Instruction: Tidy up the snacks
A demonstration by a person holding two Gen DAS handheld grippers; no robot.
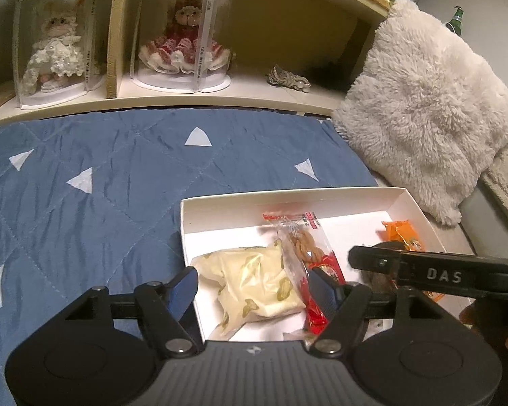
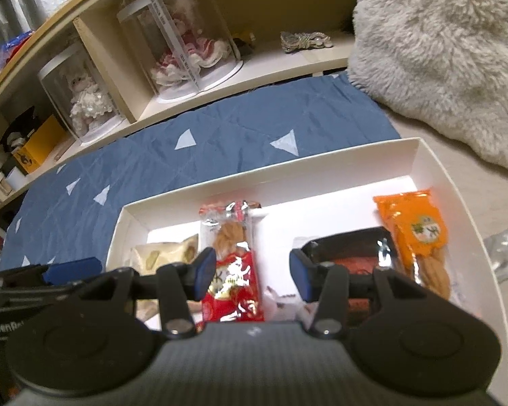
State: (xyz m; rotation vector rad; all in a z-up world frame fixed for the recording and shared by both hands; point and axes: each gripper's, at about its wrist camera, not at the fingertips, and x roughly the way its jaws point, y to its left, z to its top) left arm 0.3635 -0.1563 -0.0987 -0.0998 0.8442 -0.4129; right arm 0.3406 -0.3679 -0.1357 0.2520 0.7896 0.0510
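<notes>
A white cardboard box [image 1: 220, 209] [image 2: 430, 169] lies on the bed with snack packs inside. In the left wrist view my left gripper [image 1: 254, 287] is open over a pale yellow pack [image 1: 254, 280], with a red and clear twist-snack pack [image 1: 308, 247] by its right finger. An orange pack [image 1: 403, 233] lies at the box's right end. In the right wrist view my right gripper [image 2: 252, 275] is open low over the box, between the red twist pack [image 2: 232, 270] and a dark pack [image 2: 348, 247]. The orange pack [image 2: 416, 233] lies to the right, the yellow pack [image 2: 166, 253] to the left.
The box rests on a blue quilt with white triangles [image 1: 101, 176] [image 2: 186, 142]. A fluffy cream pillow [image 1: 430, 101] [image 2: 450, 44] leans at the right. A wooden shelf [image 1: 254, 98] behind holds dolls in clear cases [image 1: 183, 34]. Crumpled clear plastic [image 2: 504, 250] lies outside the box.
</notes>
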